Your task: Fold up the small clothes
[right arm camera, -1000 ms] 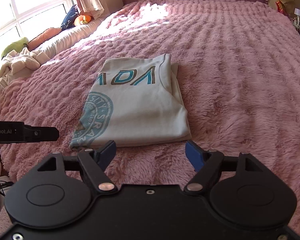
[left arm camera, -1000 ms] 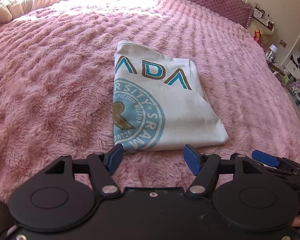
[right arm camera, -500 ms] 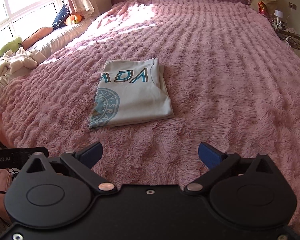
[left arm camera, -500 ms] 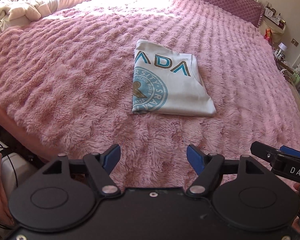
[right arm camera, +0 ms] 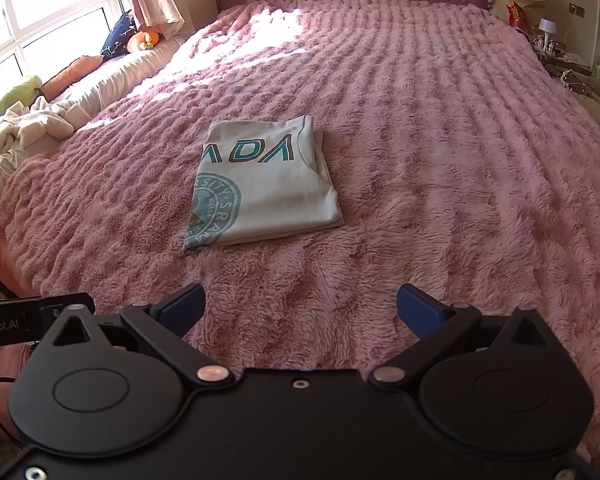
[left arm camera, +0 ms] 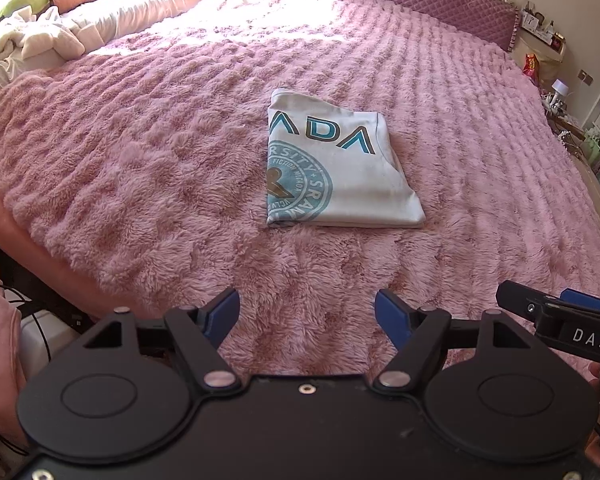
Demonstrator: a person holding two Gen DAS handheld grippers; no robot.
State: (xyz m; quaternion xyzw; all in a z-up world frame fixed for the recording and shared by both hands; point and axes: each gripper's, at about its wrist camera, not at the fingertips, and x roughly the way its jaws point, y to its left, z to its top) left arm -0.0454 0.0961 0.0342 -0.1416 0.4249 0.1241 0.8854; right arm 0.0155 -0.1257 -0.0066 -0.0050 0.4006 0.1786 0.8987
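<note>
Folded white T-shirt (left arm camera: 336, 172) lies flat near the middle of my pink fluffy bedspread (left arm camera: 140, 168), a neat rectangle with teal lettering and a round teal seal facing up; from my left tongs' camera it sits at about twelve o'clock, well apart from the tips, and from the right camera at about eleven o'clock. It looks finished to me, its layers stacked with edges roughly even, which would explain why neither pair of tongs touches it. My left gripper (left arm camera: 307, 318) hangs over the near part of the bedspread with its blue pads moderately wide and nothing between them. My right gripper (right arm camera: 300, 308) is spread very wide, also empty, beside the left one; each tool shows at the edge of the other's view. Both point downward toward the bed, so I judge the shirt has been set down to rest. At ten o'clock, by the window, a heap of cream laundry (right arm camera: 24, 128) sits on the far edge of the bed, possibly the next pieces to fold.
</note>
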